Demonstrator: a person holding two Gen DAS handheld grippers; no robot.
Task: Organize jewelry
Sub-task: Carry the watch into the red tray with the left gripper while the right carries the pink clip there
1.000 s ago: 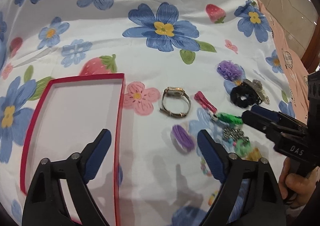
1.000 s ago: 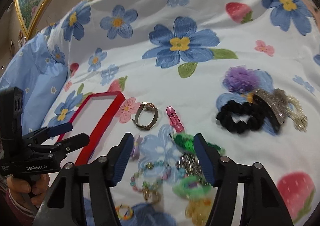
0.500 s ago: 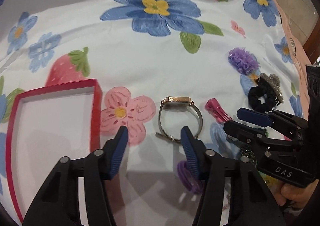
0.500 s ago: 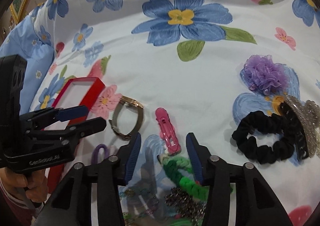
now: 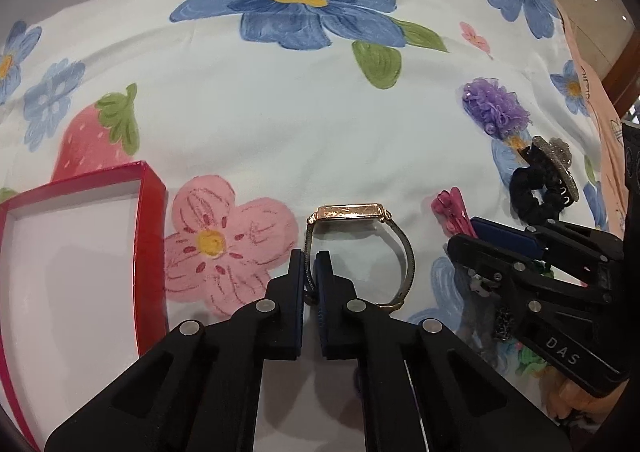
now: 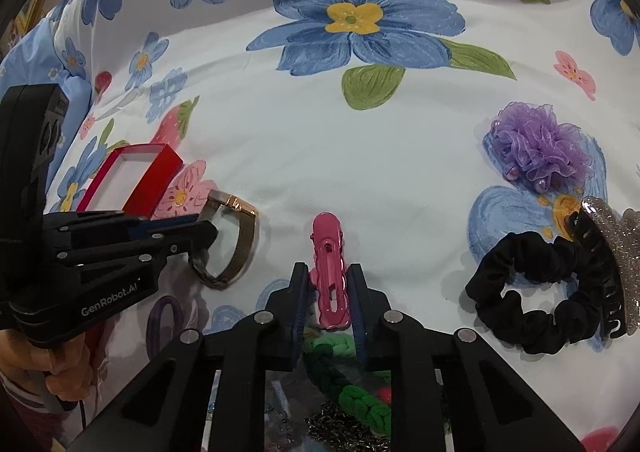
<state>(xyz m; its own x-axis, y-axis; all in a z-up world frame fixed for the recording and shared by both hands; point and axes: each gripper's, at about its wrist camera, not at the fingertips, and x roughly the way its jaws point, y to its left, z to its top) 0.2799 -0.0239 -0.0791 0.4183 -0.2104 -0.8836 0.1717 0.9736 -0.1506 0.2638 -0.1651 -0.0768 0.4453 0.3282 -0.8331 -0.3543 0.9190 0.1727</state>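
Note:
A rose-gold watch [image 5: 360, 248] with a mesh band lies on the flowered sheet; it also shows in the right wrist view [image 6: 230, 244]. My left gripper [image 5: 310, 272] is shut on the watch's band at its left side. A pink hair clip [image 6: 330, 272] lies in front of the right gripper [image 6: 329, 292], whose jaws are closed against both sides of it. The clip's tip shows in the left wrist view [image 5: 450, 208]. An open red box [image 5: 76, 252] with a white inside sits left of the watch.
A black scrunchie [image 6: 532, 292], a glittery claw clip [image 6: 608, 264] and a purple ruffled flower [image 6: 536, 148] lie at the right. A green braided band [image 6: 352, 384], a purple hair tie [image 6: 164, 324] and chains lie near the right gripper's base.
Both grippers moved forward and closed. The left one went from open around the watch to shut on its band; the right one closed on the pink clip.

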